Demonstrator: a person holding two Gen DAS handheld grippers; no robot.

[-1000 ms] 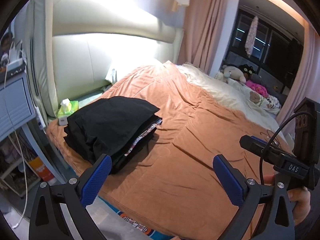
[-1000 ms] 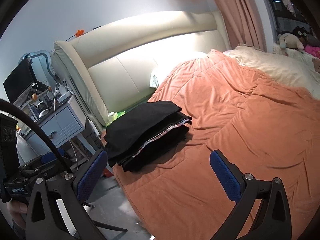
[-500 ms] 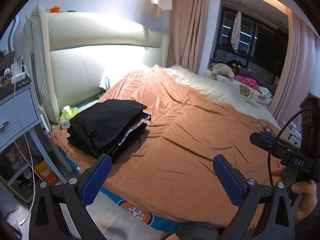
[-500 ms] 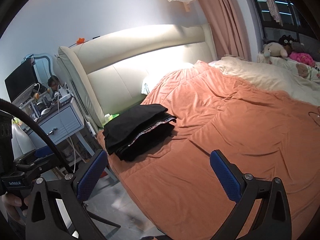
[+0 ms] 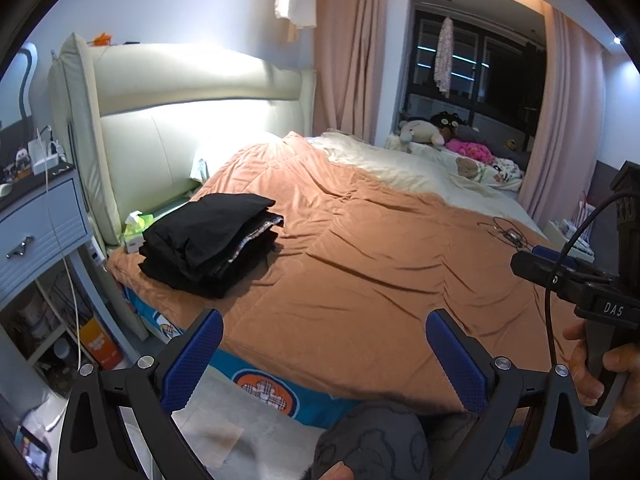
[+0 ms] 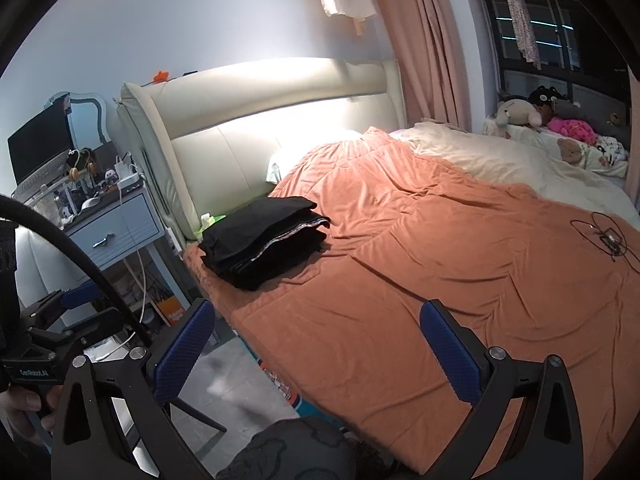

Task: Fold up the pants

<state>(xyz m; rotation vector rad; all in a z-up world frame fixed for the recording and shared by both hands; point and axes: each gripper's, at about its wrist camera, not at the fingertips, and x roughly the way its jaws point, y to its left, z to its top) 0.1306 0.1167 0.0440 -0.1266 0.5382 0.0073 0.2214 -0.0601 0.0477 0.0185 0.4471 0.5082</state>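
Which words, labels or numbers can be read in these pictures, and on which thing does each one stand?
"DAS": on the right gripper body, seen from the left wrist camera.
"GenRobot.AI": on the left gripper body, seen from the right wrist camera; small, so partly uncertain.
Orange bag under the nightstand: print too blurred to read.
Folded pants: no text visible.

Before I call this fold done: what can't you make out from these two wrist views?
- Folded black pants: the stack's underside and far side are hidden by its own layers in both views, so how many garments it holds is unclear.
- Dark patterned fabric: cut off by the bottom edge in both views; its identity is unclear.
- Tangled cable on the orange duvet: too small to identify.
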